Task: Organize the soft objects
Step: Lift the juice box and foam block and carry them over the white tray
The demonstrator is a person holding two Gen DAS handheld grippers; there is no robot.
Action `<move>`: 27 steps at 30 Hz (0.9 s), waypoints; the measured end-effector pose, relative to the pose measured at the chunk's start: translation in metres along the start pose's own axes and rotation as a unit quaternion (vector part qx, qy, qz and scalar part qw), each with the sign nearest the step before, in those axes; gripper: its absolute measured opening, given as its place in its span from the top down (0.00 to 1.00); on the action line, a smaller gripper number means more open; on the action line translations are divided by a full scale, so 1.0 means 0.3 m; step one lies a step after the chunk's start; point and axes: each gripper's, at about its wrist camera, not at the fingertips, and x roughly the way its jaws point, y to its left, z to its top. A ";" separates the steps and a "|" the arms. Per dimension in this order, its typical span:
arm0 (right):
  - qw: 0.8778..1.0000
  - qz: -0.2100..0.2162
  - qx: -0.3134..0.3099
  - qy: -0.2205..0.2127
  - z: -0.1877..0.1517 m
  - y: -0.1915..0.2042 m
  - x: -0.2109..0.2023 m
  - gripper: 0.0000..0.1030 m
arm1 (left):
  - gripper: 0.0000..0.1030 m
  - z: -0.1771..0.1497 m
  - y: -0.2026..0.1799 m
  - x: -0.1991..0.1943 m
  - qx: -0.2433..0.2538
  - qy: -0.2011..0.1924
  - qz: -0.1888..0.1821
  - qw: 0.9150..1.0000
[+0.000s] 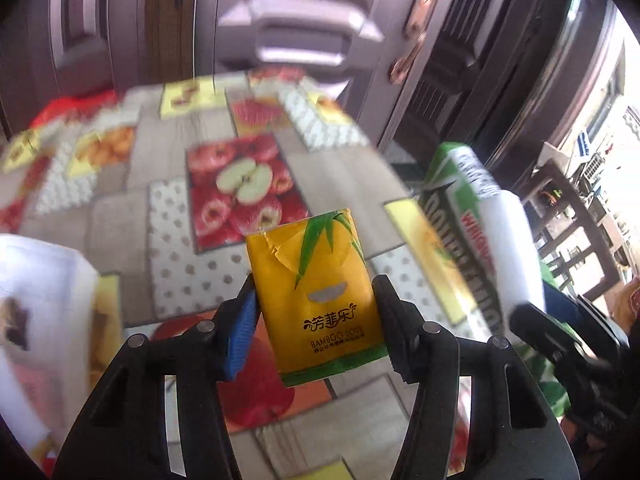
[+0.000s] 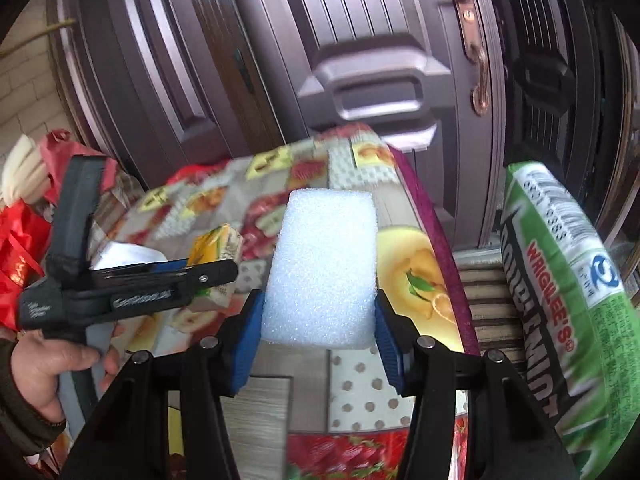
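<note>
Dark panelled doors (image 2: 360,40) back a table (image 1: 120,216) covered in a fruit-print cloth. Left gripper (image 1: 316,316) pinches a yellow tissue pack (image 1: 316,300) across its narrow sides, clear of the cloth — a hold that seems to keep the soft pack from buckling. Right gripper (image 2: 320,312) clamps a white foam block (image 2: 324,268) the same way, lifted above the table's right part. A green gum bag (image 2: 568,312) hangs at the right, its support unseen. Left hand (image 2: 44,364) shows in the right view. Both items look mid-transfer — destination not visible.
</note>
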 end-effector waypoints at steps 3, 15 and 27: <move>1.000 0.006 -0.008 -0.023 0.023 0.037 -0.068 0.49 | 0.46 -0.010 -0.010 -0.145 0.003 -0.035 -0.003 0.999; 0.994 0.026 -0.042 -0.095 0.068 0.206 -0.300 0.49 | 0.46 -0.131 0.039 -0.575 -0.005 -0.139 0.014 0.990; 0.989 0.029 -0.081 -0.118 0.052 0.371 -0.395 0.49 | 0.46 -0.244 0.136 -0.788 -0.025 -0.189 0.011 0.982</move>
